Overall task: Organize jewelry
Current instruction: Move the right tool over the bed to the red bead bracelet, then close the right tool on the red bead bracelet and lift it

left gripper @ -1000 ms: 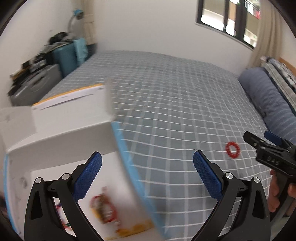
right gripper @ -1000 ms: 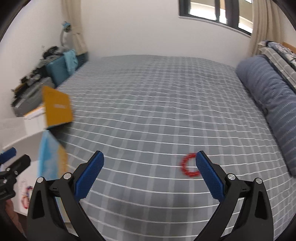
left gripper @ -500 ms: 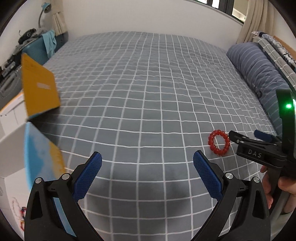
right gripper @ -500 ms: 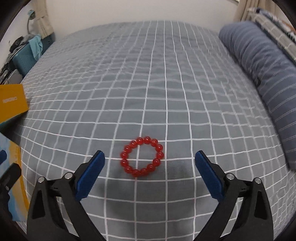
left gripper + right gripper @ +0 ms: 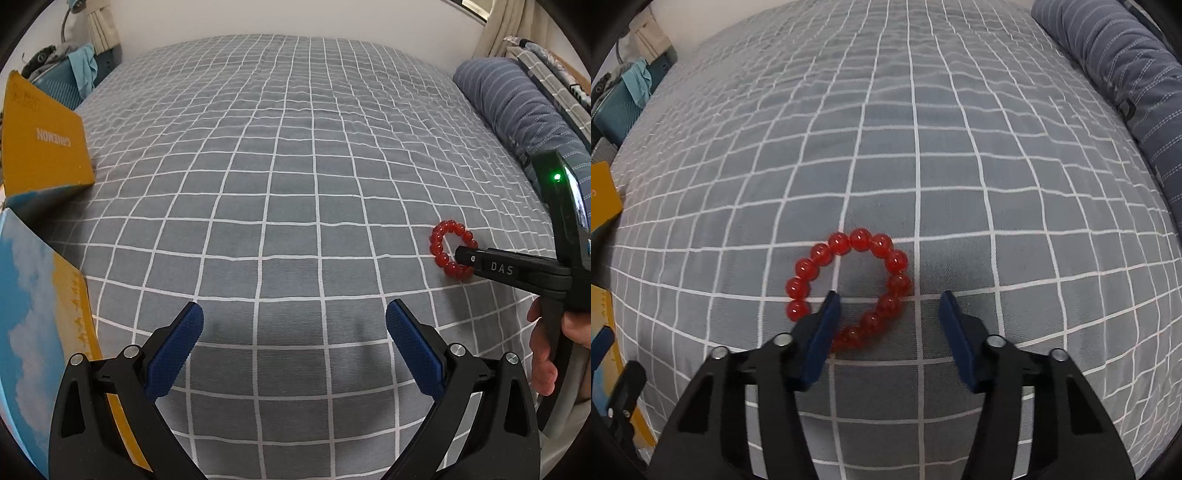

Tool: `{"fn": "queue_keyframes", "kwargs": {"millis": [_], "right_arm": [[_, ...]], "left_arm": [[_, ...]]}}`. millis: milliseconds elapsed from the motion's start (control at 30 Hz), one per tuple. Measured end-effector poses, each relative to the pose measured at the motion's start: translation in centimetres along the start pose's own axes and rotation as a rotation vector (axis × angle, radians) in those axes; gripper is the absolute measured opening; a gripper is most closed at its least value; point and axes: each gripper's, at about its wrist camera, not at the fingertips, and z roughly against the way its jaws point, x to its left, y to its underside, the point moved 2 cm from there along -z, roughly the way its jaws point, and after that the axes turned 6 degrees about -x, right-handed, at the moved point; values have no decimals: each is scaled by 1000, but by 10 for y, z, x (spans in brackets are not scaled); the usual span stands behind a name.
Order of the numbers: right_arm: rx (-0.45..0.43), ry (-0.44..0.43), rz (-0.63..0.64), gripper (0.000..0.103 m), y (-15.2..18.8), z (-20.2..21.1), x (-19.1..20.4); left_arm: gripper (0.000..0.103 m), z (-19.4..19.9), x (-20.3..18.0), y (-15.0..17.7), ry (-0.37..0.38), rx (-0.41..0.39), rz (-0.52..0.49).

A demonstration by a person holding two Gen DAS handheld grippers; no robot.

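Note:
A red bead bracelet (image 5: 849,288) lies flat on the grey checked bedspread (image 5: 923,147). My right gripper (image 5: 890,306) is open and low over it: the left finger stands inside the ring, the right finger outside, with the bracelet's right side between them. In the left wrist view the bracelet (image 5: 447,251) lies at the right, with the right gripper's finger across it. My left gripper (image 5: 293,328) is open and empty above the bedspread. The yellow and blue box (image 5: 40,147) with its open flaps is at the left.
A rolled blue striped duvet (image 5: 517,107) lies along the right side of the bed. A teal suitcase (image 5: 62,85) and clutter stand beyond the far left corner. A blue flap with clouds (image 5: 33,325) stands close at the left.
My right gripper has come down and forward onto the bracelet and its jaws have narrowed around the bracelet's right side. My left gripper has swung away from the box toward the bed.

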Motion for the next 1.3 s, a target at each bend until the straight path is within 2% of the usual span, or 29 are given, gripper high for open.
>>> {"fn": "queue_keyframes", "kwargs": {"millis": [133, 200, 267, 433, 533, 567, 1300], "right_arm": [[5, -4, -29, 39, -1, -1, -2], [12, -19, -48, 26, -1, -2, -4], [17, -30, -65, 20, -1, -1, -4], [21, -25, -78, 20, 0, 2, -3], [18, -35, -94, 17, 0, 6, -3], [16, -35, -96, 13, -1, 8, -4], [-118, -75, -57, 13, -4, 76, 8]], "left_arm": [[97, 2, 3, -2, 1, -4, 3], [97, 3, 3, -2, 1, -5, 2], [97, 5, 4, -2, -1, -6, 1], [97, 10, 6, -4, -1, -11, 3], [97, 14, 5, -6, -2, -18, 0], [97, 16, 6, -6, -4, -19, 0], [97, 67, 2, -19, 2, -98, -8]]}}
